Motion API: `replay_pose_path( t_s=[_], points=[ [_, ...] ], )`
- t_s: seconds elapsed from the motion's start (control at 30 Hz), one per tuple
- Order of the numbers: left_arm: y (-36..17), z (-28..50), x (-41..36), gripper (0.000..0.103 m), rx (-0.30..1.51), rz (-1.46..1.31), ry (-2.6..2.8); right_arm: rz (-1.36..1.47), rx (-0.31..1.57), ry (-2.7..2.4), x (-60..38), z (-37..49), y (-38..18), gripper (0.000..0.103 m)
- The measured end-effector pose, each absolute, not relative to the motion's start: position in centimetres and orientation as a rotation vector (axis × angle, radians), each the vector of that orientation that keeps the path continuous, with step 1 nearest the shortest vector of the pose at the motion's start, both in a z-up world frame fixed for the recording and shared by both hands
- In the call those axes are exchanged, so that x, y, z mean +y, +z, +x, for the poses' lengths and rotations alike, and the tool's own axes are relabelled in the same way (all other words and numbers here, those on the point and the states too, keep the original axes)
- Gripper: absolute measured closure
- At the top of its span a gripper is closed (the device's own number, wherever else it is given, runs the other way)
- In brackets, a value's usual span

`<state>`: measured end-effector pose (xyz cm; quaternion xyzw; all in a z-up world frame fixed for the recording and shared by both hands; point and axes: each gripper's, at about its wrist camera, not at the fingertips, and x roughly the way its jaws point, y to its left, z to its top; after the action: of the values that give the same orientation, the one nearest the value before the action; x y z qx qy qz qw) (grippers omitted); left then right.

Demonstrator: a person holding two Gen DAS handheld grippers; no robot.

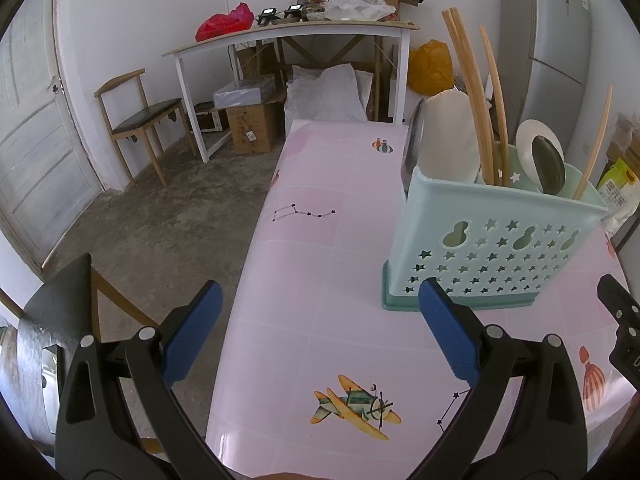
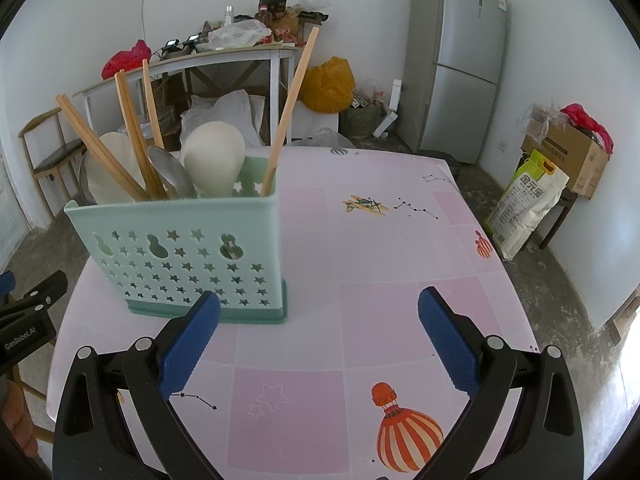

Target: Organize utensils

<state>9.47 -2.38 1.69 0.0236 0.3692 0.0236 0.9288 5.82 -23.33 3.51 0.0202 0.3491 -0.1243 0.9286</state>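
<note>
A mint-green utensil holder (image 1: 484, 248) with star cut-outs stands on the pink table (image 1: 320, 240). It holds several wooden chopsticks (image 1: 472, 92), white spoons (image 1: 446, 136) and a dark spoon (image 1: 548, 164). My left gripper (image 1: 320, 336) is open and empty, above the table's left front, with the holder ahead to the right. In the right wrist view the holder (image 2: 180, 256) stands left of centre with chopsticks (image 2: 290, 108) and a white spoon (image 2: 214, 164) in it. My right gripper (image 2: 320, 336) is open and empty, just right of the holder.
A wooden chair (image 1: 136, 124) and a white side table (image 1: 288, 36) piled with clutter stand behind. A grey fridge (image 2: 456, 60), a rice bag (image 2: 524, 204) and a cardboard box (image 2: 568, 156) stand right of the table. The left gripper's body (image 2: 28, 320) shows at the left edge.
</note>
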Motion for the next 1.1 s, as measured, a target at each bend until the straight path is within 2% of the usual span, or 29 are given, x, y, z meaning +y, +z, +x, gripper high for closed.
replay_pose_path(
  t_s=[1.1],
  points=[
    [1.62,9.55,-2.57,0.009,0.762,0.048,0.045,0.037,0.715,-0.257,-23.52,5.66,3.64,0.007]
  ],
)
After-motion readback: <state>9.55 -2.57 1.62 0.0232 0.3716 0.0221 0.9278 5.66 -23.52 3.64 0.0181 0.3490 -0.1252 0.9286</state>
